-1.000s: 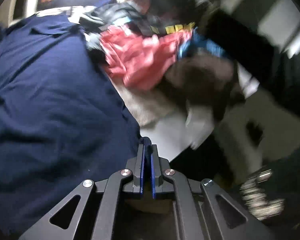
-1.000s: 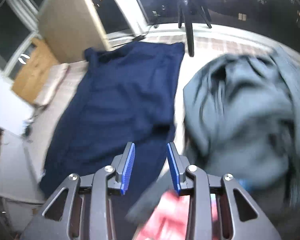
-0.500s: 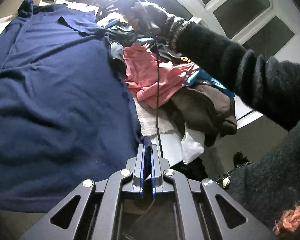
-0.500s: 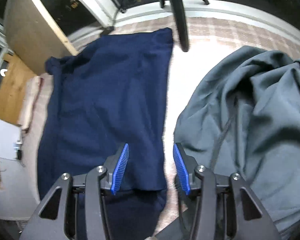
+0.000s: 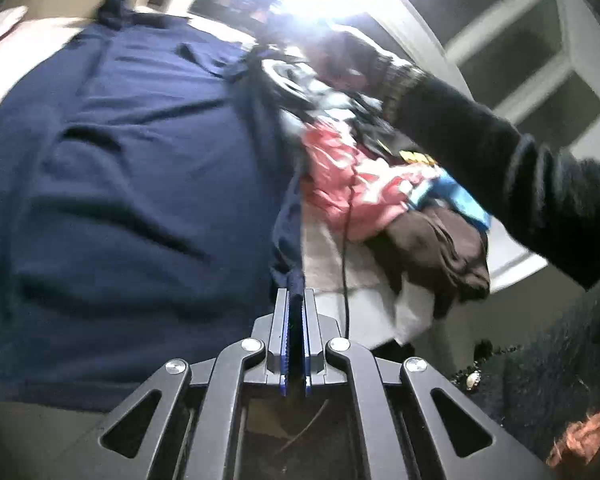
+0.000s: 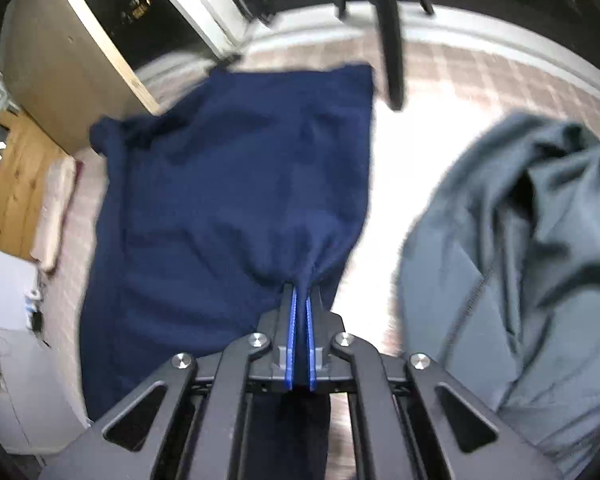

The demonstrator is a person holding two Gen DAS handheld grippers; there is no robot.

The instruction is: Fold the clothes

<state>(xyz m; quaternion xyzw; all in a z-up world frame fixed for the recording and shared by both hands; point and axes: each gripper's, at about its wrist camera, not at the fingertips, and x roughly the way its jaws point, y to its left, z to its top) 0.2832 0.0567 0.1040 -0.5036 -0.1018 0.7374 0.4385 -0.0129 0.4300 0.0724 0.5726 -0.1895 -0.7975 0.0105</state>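
Note:
A navy blue shirt (image 5: 120, 184) lies spread flat and fills the left of the left wrist view. My left gripper (image 5: 296, 294) is shut on its near right corner, and cloth shows between the blue pads. In the right wrist view the same navy shirt (image 6: 236, 200) stretches away from me. My right gripper (image 6: 301, 292) is shut on a pinched fold at its near edge, and the cloth puckers toward the fingertips.
A heap of clothes lies to the right of the shirt: a pink garment (image 5: 348, 188), a brown one (image 5: 440, 248), and a grey garment (image 6: 532, 264). A dark sleeve (image 5: 500, 168) reaches over the heap. A tripod leg (image 6: 392, 40) stands beyond the shirt.
My right gripper came down onto the shirt's near edge and shut on it; it was open half a second ago. The left gripper kept its grip and shifted, rolling the view.

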